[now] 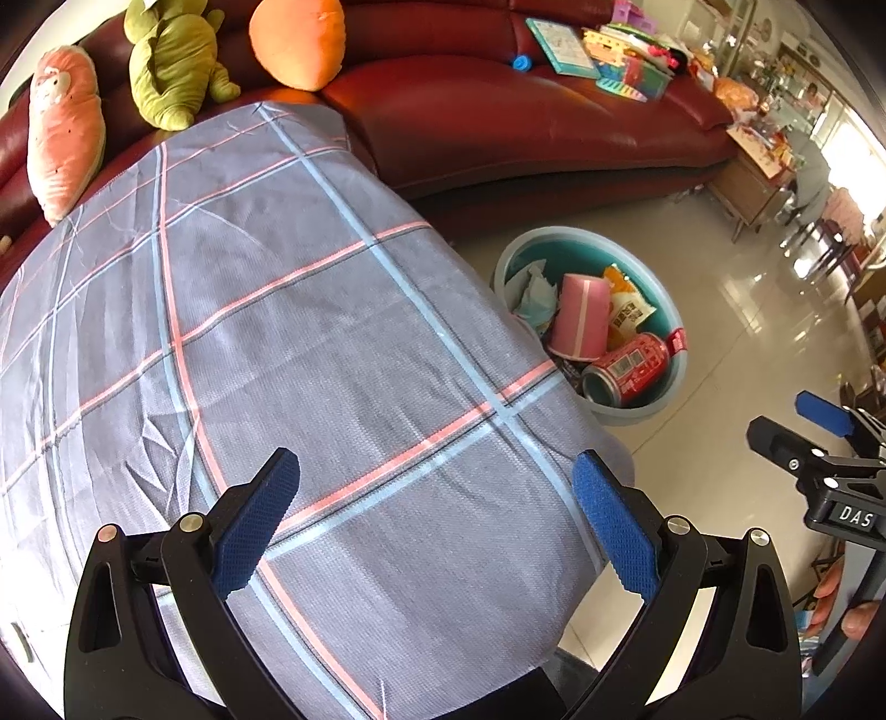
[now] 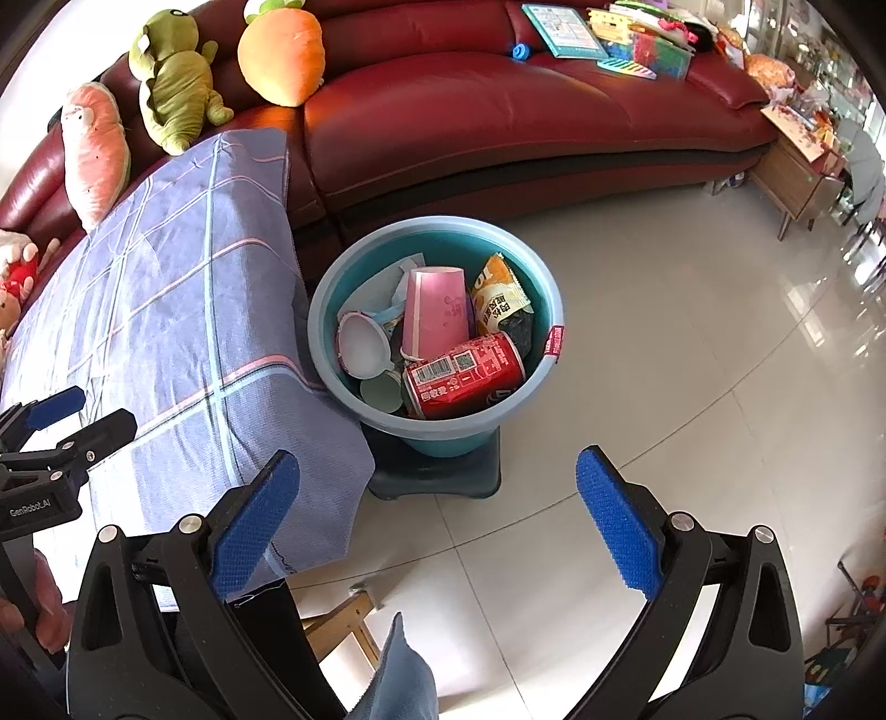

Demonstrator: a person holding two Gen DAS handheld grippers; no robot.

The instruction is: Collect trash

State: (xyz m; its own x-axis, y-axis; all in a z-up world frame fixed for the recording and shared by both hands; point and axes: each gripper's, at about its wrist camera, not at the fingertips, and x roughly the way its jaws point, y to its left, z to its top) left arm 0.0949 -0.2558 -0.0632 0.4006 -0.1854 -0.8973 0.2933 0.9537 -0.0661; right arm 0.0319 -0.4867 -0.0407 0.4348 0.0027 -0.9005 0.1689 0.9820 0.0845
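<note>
Both claws empty, jaws spread wide. Left gripper (image 1: 437,520) hangs over the checked cloth (image 1: 277,332) covering the table; right gripper (image 2: 437,520) is off the cloth's edge, over bare floor tile (image 2: 637,343), aimed at the basin.

Landmark: teal basin (image 2: 332,354). It sits on a dark low stand (image 2: 437,476) on the floor, just beside the table's cloth edge, with the red leather sofa (image 2: 498,105) behind it.

Trash is all inside the basin:
- red can (image 2: 465,376) lying on its side at the near rim, barcode and QR code facing up, white print too small to read
- pink paper cup (image 2: 432,315) upside down, leaning behind the can
- yellow snack wrapper (image 2: 495,299) on the sofa side of the can, dark characters on it, not legible
- white cup (image 2: 360,346) on its side toward the table
- crumpled tissue (image 1: 534,293) at the back
- small red tag (image 2: 555,340) on the basin rim, text unreadable

Readable writing: "DAS" on the right gripper body as seen from the left wrist view, "GenRoboAI" on the left gripper body in the right wrist view.

Plush toys (image 2: 171,83) sit on the sofa beyond the table; books and toys (image 2: 609,39) are piled further along it.
</note>
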